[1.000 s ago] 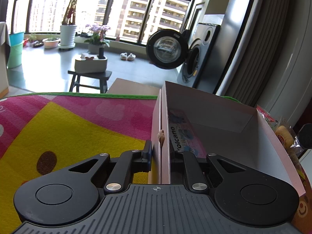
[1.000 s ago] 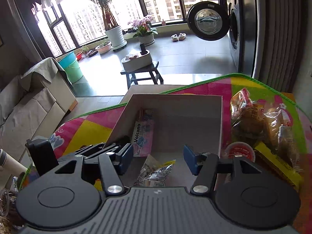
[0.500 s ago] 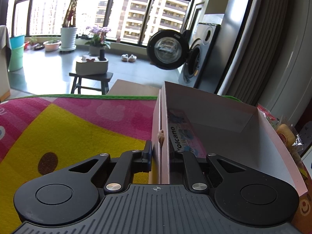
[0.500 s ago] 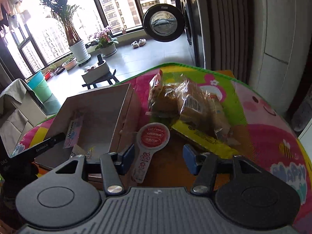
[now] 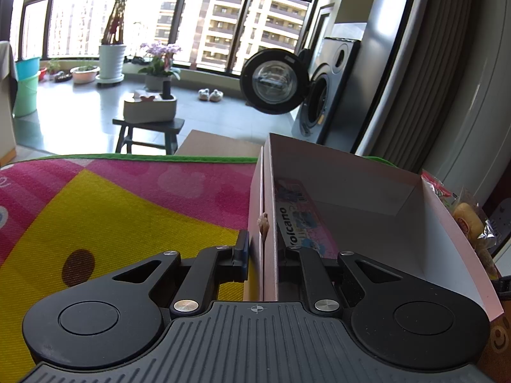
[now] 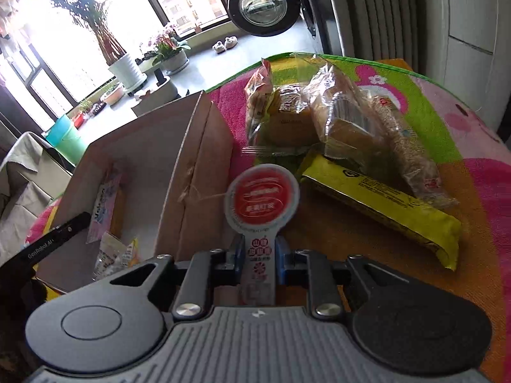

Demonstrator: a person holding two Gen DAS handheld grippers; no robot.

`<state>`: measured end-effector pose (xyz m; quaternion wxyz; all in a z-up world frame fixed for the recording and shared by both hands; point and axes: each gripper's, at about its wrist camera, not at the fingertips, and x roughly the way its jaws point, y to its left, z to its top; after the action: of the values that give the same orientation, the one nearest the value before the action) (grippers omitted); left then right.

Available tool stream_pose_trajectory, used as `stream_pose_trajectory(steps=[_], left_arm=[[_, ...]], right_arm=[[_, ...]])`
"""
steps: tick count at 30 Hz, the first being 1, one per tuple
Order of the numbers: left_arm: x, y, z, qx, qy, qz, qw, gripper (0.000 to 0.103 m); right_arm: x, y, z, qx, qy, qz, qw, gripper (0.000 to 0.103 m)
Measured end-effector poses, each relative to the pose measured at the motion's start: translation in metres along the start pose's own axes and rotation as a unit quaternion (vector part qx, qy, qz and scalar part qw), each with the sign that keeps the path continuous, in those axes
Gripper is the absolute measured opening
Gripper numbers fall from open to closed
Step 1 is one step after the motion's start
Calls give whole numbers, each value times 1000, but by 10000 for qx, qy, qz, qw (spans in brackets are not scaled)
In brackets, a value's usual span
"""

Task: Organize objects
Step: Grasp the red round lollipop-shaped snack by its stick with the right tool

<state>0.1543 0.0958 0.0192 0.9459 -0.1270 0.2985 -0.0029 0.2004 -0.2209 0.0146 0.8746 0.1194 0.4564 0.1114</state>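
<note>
The right gripper (image 6: 258, 263) is closed on the flat stem of a paddle-shaped snack packet with a round red label (image 6: 262, 206), just beside the right wall of the open pink cardboard box (image 6: 179, 159). The left gripper (image 5: 262, 255) pinches the left wall of the box and steadies it. I judge the step is carrying this packet into the box: lift over the wall, move left, release. Inside, beyond the Volcano packet (image 5: 298, 220), the floor is free; clear-wrapped breads (image 6: 306, 118) and a yellow bar (image 6: 383, 201) crowd the right side.
</note>
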Motion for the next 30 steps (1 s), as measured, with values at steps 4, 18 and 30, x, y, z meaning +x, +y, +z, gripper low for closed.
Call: stream_pose_trajectory(steps=[4,18,30], left_arm=[[0,0,0,0,0,2,10000,14],[0,0,0,6,0,4,10000,14],[0,-1,0,9,0,8,10000,14]], right_arm=[[-21,-6,-18,-260,-101,-372,9989,19],[-65,-8,-65,-1256,-498,-1047,9853,46],[-26,-4,-48,-1671,-711,-1299,9748,66]])
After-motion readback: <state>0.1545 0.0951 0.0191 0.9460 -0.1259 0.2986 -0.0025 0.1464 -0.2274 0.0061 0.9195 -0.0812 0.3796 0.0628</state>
